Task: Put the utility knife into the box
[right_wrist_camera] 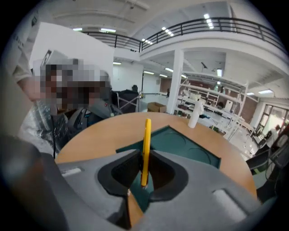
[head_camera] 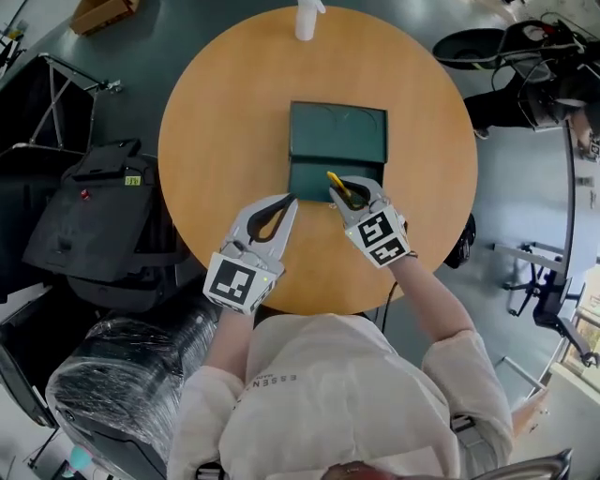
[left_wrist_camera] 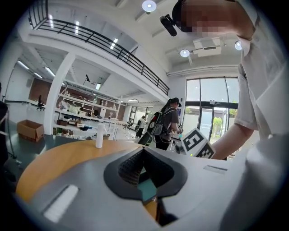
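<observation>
A dark green box (head_camera: 337, 131) lies open at the middle of the round wooden table (head_camera: 225, 112). My right gripper (head_camera: 349, 186) hovers over the box's near part, shut on a yellow utility knife (head_camera: 337, 187). In the right gripper view the knife (right_wrist_camera: 146, 144) stands upright between the jaws, with the box (right_wrist_camera: 189, 146) just beyond. My left gripper (head_camera: 289, 200) is shut with nothing in it, its tips at the box's near left corner. In the left gripper view its jaws (left_wrist_camera: 143, 151) meet, and a sliver of green shows under them.
A white bottle (head_camera: 307, 19) stands at the table's far edge. Black bags (head_camera: 94, 216) and a plastic-wrapped chair (head_camera: 122, 375) crowd the floor on the left. A cardboard box (head_camera: 103, 11) lies at the far left. Black gear (head_camera: 525, 56) sits far right.
</observation>
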